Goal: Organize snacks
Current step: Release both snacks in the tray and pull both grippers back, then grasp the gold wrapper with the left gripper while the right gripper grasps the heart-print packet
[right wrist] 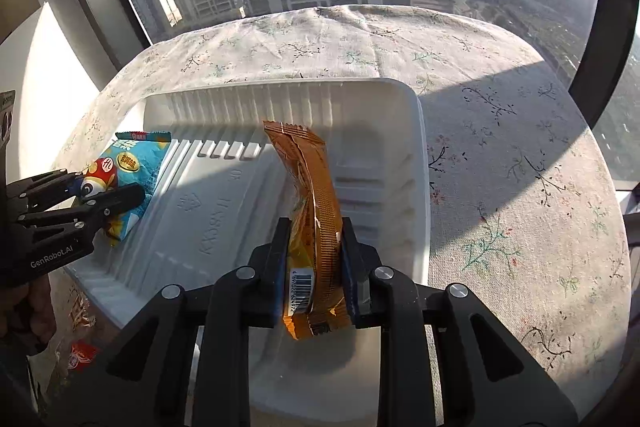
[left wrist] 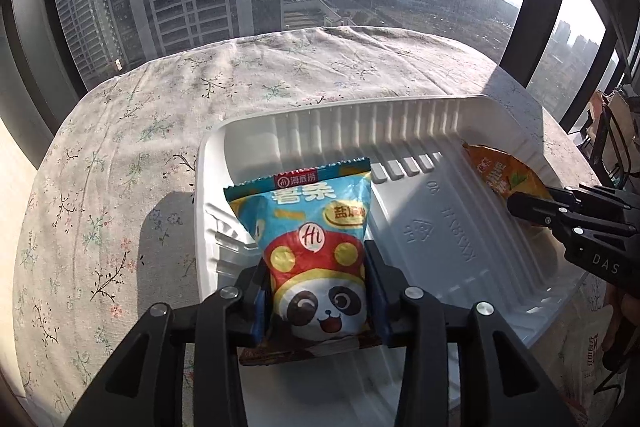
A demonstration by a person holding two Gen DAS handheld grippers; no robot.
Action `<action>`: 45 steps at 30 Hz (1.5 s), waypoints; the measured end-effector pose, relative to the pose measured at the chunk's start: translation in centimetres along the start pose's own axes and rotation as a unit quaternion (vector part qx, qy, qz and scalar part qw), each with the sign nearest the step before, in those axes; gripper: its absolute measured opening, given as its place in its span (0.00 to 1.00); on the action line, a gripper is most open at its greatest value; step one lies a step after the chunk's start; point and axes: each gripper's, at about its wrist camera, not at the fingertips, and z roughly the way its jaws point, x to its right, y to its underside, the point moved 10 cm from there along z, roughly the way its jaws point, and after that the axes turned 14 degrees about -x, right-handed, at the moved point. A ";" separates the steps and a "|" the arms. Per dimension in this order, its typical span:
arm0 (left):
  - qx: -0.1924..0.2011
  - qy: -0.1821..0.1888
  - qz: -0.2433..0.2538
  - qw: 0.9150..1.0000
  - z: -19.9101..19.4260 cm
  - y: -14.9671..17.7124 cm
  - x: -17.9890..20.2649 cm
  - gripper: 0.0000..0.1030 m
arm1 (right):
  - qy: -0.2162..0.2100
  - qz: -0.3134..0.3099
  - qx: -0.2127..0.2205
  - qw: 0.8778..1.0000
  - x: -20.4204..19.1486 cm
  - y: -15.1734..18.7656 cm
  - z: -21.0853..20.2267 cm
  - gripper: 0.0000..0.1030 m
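High-rise blocks are showing through the window behind a round table under a flowered cloth (left wrist: pixel 120 131), on which a white tray (left wrist: pixel 400 115) is sitting.

At the left tongs (left wrist: pixel 318 267), a blue panda packet (left wrist: pixel 316 239) is being kept between the fingers, long axis running straight out ahead and its far end leaning over the tray's left side; whether the pads are pressing or only flanking it cannot be told, since the packet is filling the gap. At the right tongs (right wrist: pixel 314 247), an orange packet (right wrist: pixel 312 211) is being pinched edge-on between fingers pressed nearly together, its length also running ahead and rising over the tray's right side. Each packet is lying directly beyond its own tongs and over the tray floor, so release downward is judged to be what the coming move calls for.

From the right wrist view the barcode on the orange packet is being shown, and a red wrapper (right wrist: pixel 82 355) below the left tongs, outside the tray; the left view is showing only the orange packet's tip beside the right tongs.
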 end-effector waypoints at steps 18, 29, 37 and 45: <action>0.136 0.030 -0.006 0.990 -11.9 4.6 -1.4 1.00 | -0.090 0.049 0.145 0.984 1.5 1.8 -13.2 0.80; 0.131 0.018 -0.108 0.985 -15.7 15.7 -5.2 1.00 | -0.209 0.062 0.225 0.950 0.2 14.2 -21.2 0.95; 0.121 -0.003 -0.114 0.986 -15.8 24.5 -0.9 0.99 | -0.161 0.073 0.223 0.959 -1.5 22.7 -19.7 0.95; 0.073 0.009 -0.080 0.994 -13.4 27.3 3.7 0.74 | -0.146 0.047 0.213 0.965 -4.0 25.9 -19.1 0.95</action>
